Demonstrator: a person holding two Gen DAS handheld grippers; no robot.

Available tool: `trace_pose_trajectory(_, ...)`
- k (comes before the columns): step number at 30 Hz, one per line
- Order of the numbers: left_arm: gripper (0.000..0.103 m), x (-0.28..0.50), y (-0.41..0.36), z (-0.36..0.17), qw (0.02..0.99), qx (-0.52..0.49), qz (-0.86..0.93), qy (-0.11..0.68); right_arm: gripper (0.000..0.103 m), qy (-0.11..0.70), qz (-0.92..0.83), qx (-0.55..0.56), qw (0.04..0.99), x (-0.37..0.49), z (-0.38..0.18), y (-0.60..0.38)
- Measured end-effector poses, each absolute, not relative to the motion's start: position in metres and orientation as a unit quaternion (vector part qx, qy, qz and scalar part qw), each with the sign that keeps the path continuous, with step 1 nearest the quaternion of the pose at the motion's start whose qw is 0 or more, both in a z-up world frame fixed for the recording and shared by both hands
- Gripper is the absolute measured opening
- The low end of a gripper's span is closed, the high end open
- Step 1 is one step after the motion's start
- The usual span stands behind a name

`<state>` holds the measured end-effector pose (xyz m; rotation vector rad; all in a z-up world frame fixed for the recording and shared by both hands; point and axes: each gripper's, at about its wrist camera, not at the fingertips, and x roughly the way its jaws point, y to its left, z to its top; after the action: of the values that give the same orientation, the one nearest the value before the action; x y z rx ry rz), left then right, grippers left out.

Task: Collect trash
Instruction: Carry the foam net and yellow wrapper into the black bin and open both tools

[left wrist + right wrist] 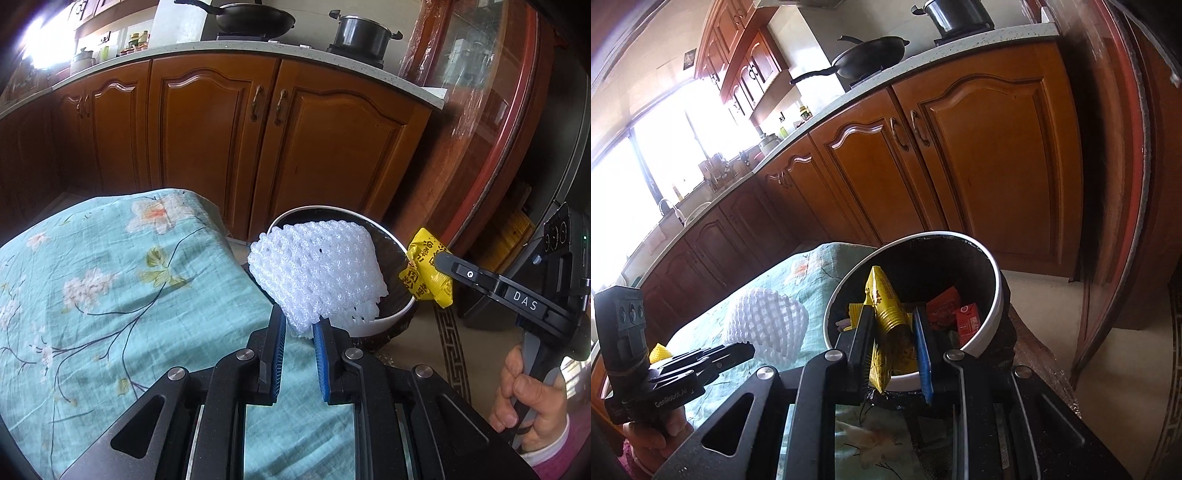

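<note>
My left gripper [299, 325] is shut on a white foam fruit net [317, 273] and holds it over the near rim of a round white bin with a black liner [384, 317]. The net also shows in the right wrist view [764, 317]. My right gripper [892, 332] is shut on a yellow snack wrapper [888, 306] and holds it above the bin's opening [991, 295]. In the left wrist view the wrapper [424, 269] hangs at the bin's right rim. Red packets [955, 314] lie inside the bin.
A table with a teal floral cloth [110, 295] lies left of the bin. Brown kitchen cabinets [258, 140] stand behind, with a wok [255, 18] and a pot [362, 33] on the counter. A glass door with a red frame [498, 129] is at the right. A small yellow item [659, 350] sits on the cloth.
</note>
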<state>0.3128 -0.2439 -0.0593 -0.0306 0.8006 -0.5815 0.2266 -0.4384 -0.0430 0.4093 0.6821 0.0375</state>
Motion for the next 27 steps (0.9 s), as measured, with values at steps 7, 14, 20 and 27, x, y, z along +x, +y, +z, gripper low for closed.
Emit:
trace_pose_trajectory(7, 0.014, 0.327, -0.261, -0.060, 0.879, -0.007, -0.280, 0.386, 0.021, 0.332, 0.013, 0.197, 0.923, 0.238, -0.042, -0.449)
trace_pose_trajectory(14, 0.014, 0.341, -0.271, -0.062, 0.878, -0.003, -0.279, 0.389, 0.021, 0.335, 0.012, 0.192, 0.922, 0.246, -0.044, -0.451)
trace_pose_trajectory(20, 0.014, 0.353, -0.278, -0.064, 0.876, -0.002, -0.279, 0.394, 0.021, 0.337, 0.010, 0.187, 0.922, 0.252, -0.044, -0.452)
trace_pose_trajectory(27, 0.014, 0.363, -0.296, -0.070, 0.869, 0.009, -0.285, 0.405, 0.021, 0.349, 0.004, 0.178, 0.920, 0.266, -0.050, -0.454)
